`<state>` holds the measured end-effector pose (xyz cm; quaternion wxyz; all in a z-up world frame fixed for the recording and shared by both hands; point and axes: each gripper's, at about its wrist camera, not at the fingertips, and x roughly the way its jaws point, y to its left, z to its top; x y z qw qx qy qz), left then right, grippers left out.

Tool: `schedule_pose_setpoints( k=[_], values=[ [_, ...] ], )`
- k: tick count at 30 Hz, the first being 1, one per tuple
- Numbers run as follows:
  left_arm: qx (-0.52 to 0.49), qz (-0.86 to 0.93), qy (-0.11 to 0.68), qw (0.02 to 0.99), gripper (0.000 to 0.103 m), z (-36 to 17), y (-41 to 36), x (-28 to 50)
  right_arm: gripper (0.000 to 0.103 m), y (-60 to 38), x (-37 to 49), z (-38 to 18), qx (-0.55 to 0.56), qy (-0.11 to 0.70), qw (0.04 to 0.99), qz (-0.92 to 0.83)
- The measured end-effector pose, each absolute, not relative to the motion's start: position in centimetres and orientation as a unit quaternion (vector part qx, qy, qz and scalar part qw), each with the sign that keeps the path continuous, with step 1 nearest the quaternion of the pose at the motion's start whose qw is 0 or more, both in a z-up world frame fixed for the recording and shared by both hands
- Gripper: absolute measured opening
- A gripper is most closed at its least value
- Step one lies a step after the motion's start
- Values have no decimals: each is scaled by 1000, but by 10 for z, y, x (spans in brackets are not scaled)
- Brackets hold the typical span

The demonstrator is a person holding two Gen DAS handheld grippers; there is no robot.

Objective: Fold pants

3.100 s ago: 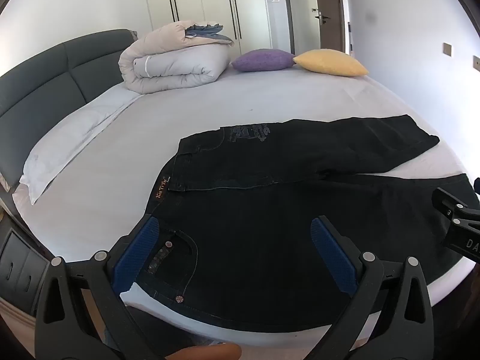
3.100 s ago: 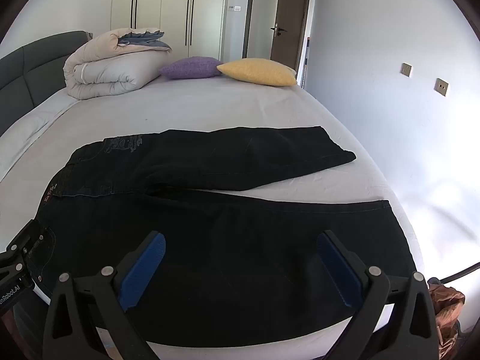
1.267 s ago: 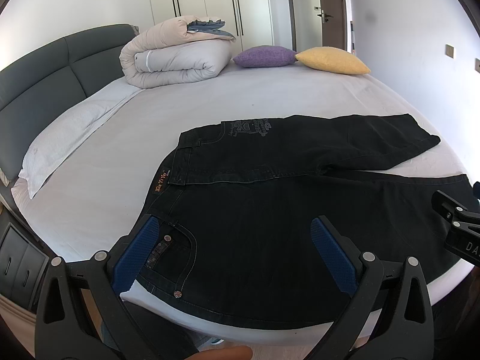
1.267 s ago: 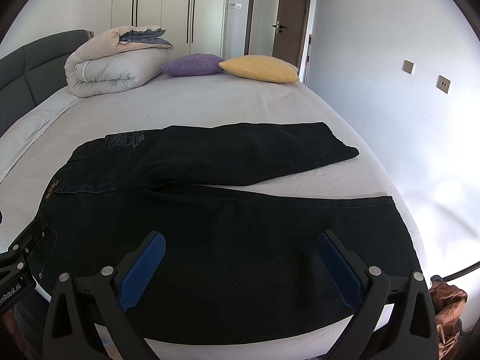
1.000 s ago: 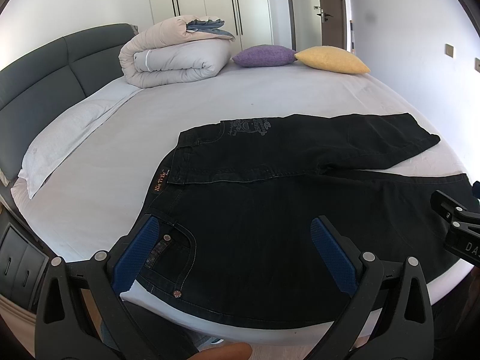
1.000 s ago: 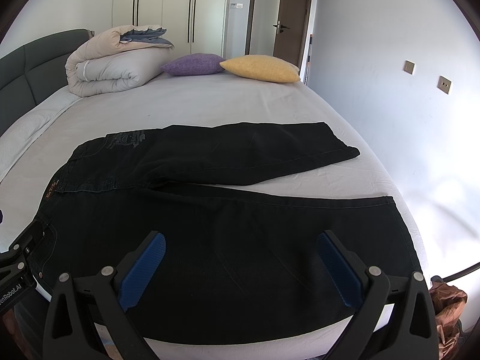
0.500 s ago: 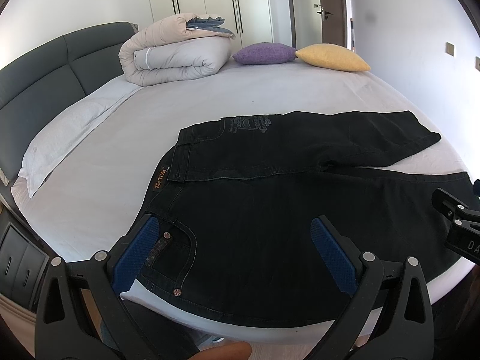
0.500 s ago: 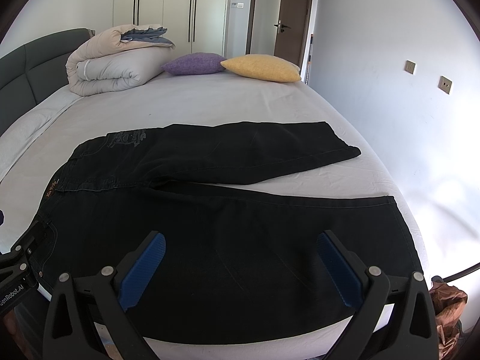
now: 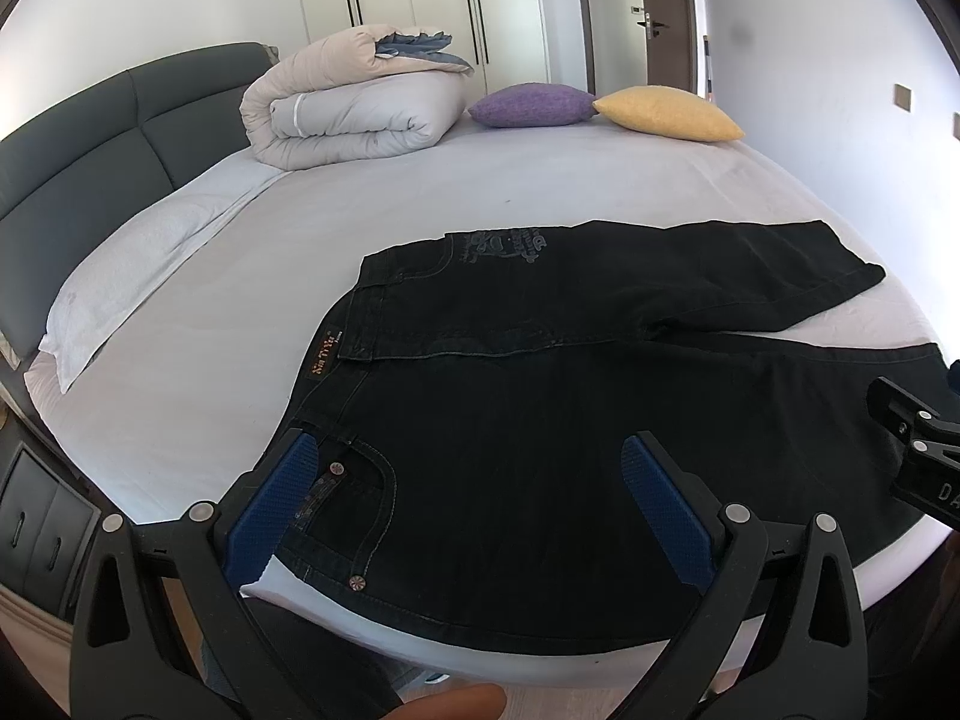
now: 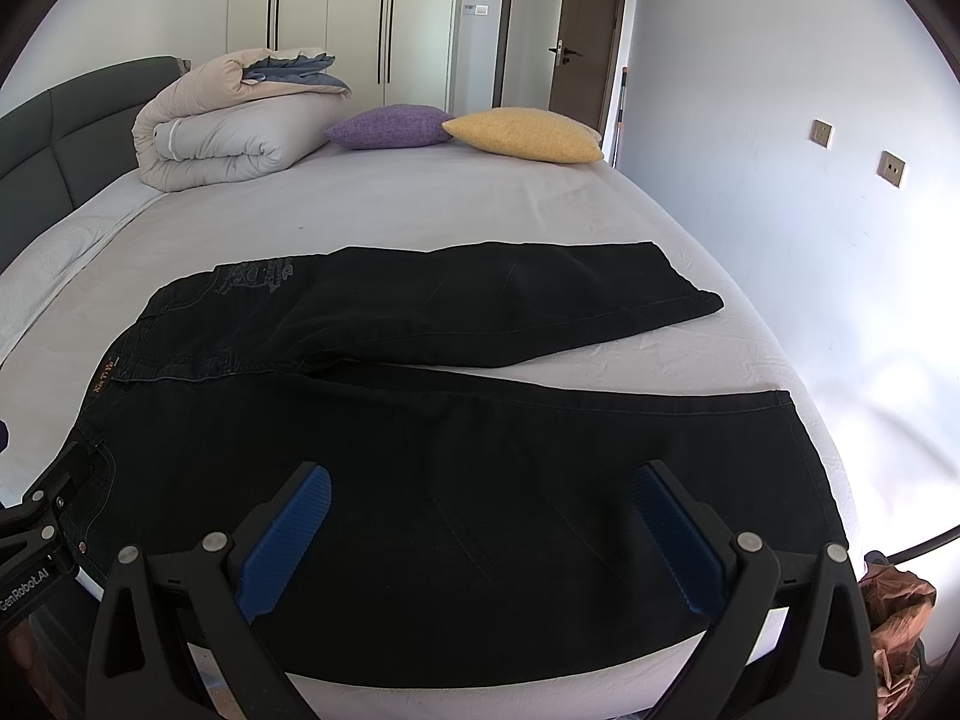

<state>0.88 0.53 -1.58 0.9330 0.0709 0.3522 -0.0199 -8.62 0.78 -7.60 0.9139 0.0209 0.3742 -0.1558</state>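
Observation:
Black jeans [image 9: 540, 396] lie spread flat on the white bed [image 9: 420, 198], waistband to the left, two legs running right. The near leg [image 10: 510, 480] reaches the bed's front edge; the far leg [image 10: 510, 300] angles away. My left gripper [image 9: 474, 504] hovers open over the hip pocket near the waistband, nothing between its blue pads. My right gripper [image 10: 480, 534] hovers open over the near leg, also empty. Each gripper's body shows at the edge of the other's view.
A rolled duvet [image 9: 354, 114], a purple cushion [image 9: 531, 105] and a yellow cushion [image 9: 666, 114] sit at the far side of the bed. A white pillow [image 9: 126, 276] lies by the dark headboard [image 9: 84, 150]. A nightstand [image 9: 36, 522] stands left.
Both views have shifted only slightly; the grippers drifted a little toward the jeans. Jeans lie as before and both grippers stay open.

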Motion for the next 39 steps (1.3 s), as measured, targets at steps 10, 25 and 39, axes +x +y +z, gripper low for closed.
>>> schedule_pose_setpoints(
  k=[10,25,39],
  values=[
    [161,8,317,935,103,-24,-12,-1,103,19,-90,-84,27,374,915,-150],
    [263,-56,284,920,103,-27,40,90,103,3,-61,-61,55,336,940,-11],
    [156,-189,384,890,102,-61,100,368,103,-38,44,-78,21,368,922,119]
  ],
)
